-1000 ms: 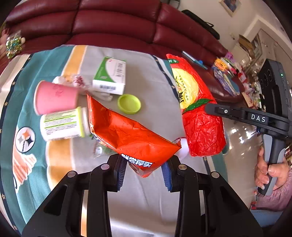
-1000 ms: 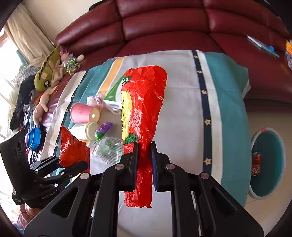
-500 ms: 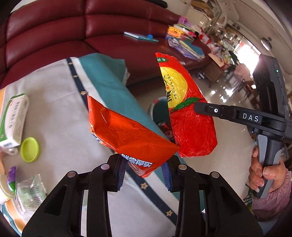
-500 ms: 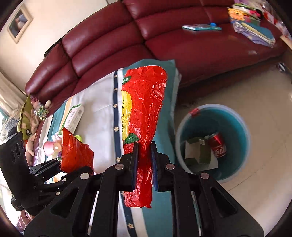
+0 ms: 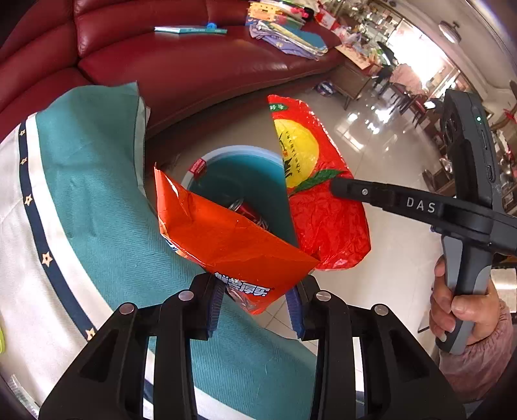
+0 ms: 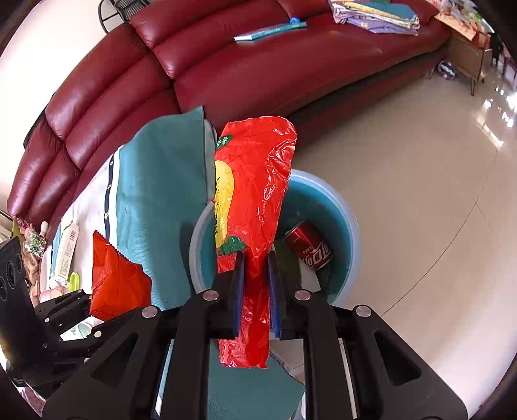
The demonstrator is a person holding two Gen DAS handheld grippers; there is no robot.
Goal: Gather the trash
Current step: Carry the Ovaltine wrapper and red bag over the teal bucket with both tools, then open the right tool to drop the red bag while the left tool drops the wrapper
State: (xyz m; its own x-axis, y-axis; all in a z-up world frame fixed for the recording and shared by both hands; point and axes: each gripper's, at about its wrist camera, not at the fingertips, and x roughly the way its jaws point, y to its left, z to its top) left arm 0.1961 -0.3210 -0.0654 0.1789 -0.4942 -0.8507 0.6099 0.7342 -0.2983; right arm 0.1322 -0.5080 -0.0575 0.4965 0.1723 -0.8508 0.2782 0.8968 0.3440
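My left gripper [image 5: 255,307] is shut on the lower corner of a crumpled orange snack bag [image 5: 226,239], held over the table's edge. My right gripper [image 6: 255,284] is shut on a long red wrapper [image 6: 255,194] with a yellow circle, which hangs above a round blue bin [image 6: 349,219] on the floor. A red cola can [image 6: 308,247] lies inside the bin with some paper. In the left wrist view the bin [image 5: 226,155] sits behind both bags, the red wrapper [image 5: 323,210] to the right in the right gripper [image 5: 336,189]. The right wrist view shows the orange bag [image 6: 116,278] at lower left.
A table under a teal and white cloth [image 5: 90,194] stands beside the bin. A dark red leather sofa [image 5: 194,64] curves behind it, with a booklet [image 5: 190,29] and folded cloths on it. A green-white box [image 6: 66,248] and lime lid [image 6: 74,279] lie on the table. Shiny tiled floor spreads to the right.
Both grippers have swung sideways off the table's middle with their bags still held. The cup, bottle and box have left the left view, and the blue bin now lies under the bags.
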